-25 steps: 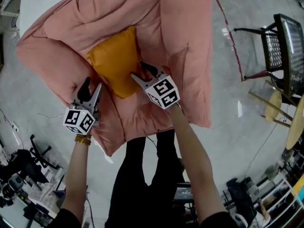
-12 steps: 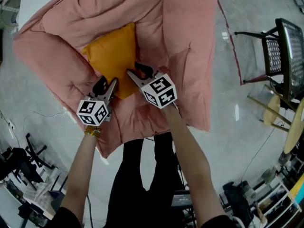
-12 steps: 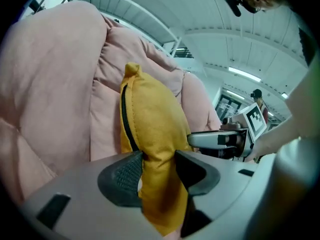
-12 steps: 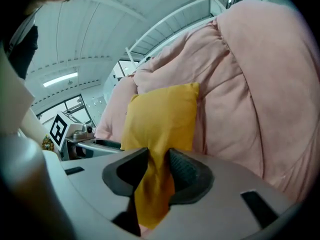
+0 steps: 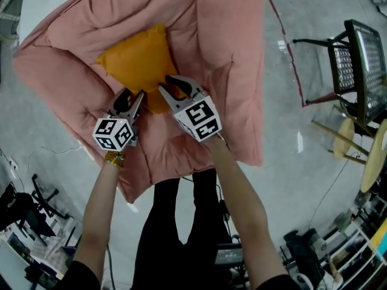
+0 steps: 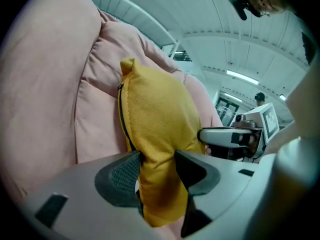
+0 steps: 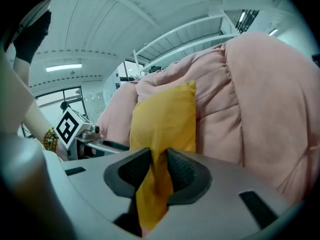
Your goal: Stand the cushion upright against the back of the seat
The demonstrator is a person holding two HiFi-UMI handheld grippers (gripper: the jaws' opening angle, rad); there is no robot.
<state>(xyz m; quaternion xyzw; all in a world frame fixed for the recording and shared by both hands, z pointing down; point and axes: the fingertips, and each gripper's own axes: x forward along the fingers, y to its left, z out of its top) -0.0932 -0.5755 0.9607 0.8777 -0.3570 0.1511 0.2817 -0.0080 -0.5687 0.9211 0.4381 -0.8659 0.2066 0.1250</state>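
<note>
A yellow cushion (image 5: 136,62) lies in the hollow of the pink padded seat (image 5: 227,53); its near edge is lifted off the padding. My left gripper (image 5: 130,96) holds that edge's left part. In the left gripper view the cushion (image 6: 155,114) fills the gap and both pads of the left gripper (image 6: 156,171) press on it after closing a little. My right gripper (image 5: 173,84) holds the right part. Its jaws have just been closing, and in the right gripper view the right gripper (image 7: 159,166) pinches a thin fold of the cushion (image 7: 162,119).
The seat's puffy back (image 5: 121,8) rises beyond the cushion, with thick arms on both sides. On the grey floor at the right stand a black mesh chair (image 5: 363,65) and a wooden stool (image 5: 347,135). Dark equipment (image 5: 24,204) clutters the lower left.
My left gripper has come in from the seat's left arm to the cushion's near edge. Both grippers have closed on the cushion, and its near edge has risen slightly.
</note>
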